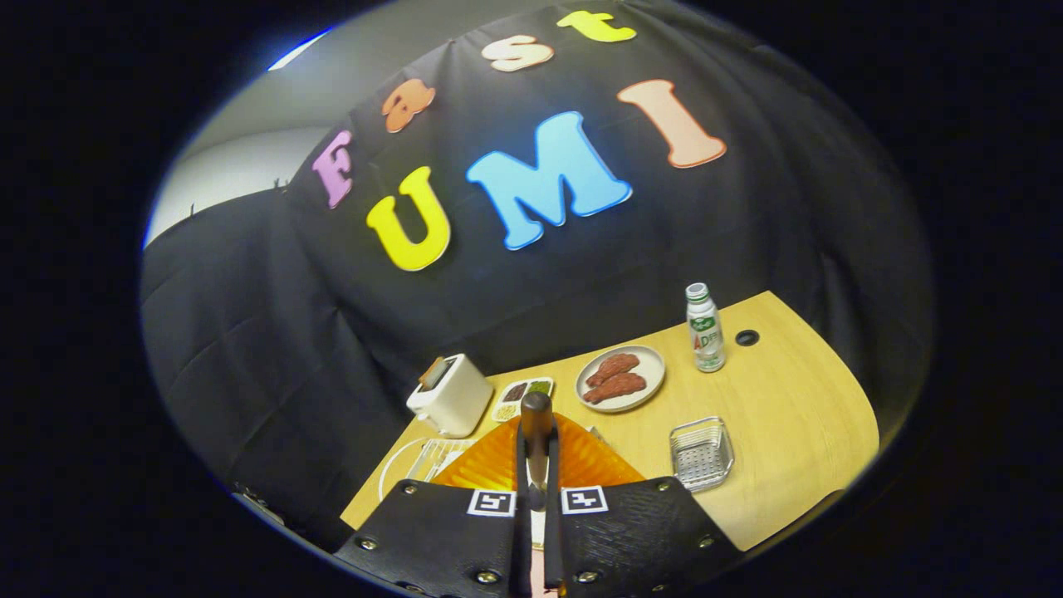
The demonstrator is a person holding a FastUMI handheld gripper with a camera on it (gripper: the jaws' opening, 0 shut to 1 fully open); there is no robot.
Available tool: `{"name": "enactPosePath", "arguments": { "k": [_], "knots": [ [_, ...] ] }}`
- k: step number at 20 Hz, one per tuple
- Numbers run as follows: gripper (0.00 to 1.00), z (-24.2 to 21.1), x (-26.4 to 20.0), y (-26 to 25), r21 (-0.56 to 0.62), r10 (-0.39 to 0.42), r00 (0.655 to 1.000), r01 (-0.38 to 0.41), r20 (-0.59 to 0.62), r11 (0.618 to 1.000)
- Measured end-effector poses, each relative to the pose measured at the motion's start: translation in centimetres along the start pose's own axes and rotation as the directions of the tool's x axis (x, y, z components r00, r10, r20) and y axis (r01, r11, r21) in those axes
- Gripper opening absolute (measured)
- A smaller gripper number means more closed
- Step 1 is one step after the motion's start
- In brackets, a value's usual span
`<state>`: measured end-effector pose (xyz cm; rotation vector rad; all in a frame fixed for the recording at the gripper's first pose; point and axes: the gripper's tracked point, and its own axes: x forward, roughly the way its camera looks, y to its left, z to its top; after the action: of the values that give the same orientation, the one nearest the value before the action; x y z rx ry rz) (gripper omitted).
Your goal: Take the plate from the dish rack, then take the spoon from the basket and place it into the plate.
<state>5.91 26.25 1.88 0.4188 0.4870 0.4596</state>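
My gripper [536, 444] is shut on a spoon [536, 413]. Its brown rounded handle end sticks out ahead between the two fingers. Right under and beyond the fingers lies an orange ribbed plate [490, 469] on the wooden table [797, 415]. The spoon hangs over the plate's middle; I cannot tell whether it touches the plate. The small clear basket [702, 453] stands to the right of the fingers with nothing in it. The white wire dish rack [432, 458] sits just left of the plate.
A white toaster [449, 394] stands beyond the rack. Behind the plate is a small compartment tray [521, 397], then a pale plate with two brown meat pieces [620, 378]. A white bottle [705, 328] and a cable hole [747, 337] are at the far right.
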Motion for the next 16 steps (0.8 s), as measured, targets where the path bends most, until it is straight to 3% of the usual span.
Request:
{"name": "enactPosePath", "arguments": {
  "k": [7, 16],
  "knots": [
    [0.06, -10.8, -0.8, 6.3, -0.165, 0.096, 0.981, -0.124, -0.17, 0.978],
    [0.06, -21.6, -1.5, 9.1, -0.285, 0.128, 0.943, -0.219, -0.306, 0.933]
  ]
}}
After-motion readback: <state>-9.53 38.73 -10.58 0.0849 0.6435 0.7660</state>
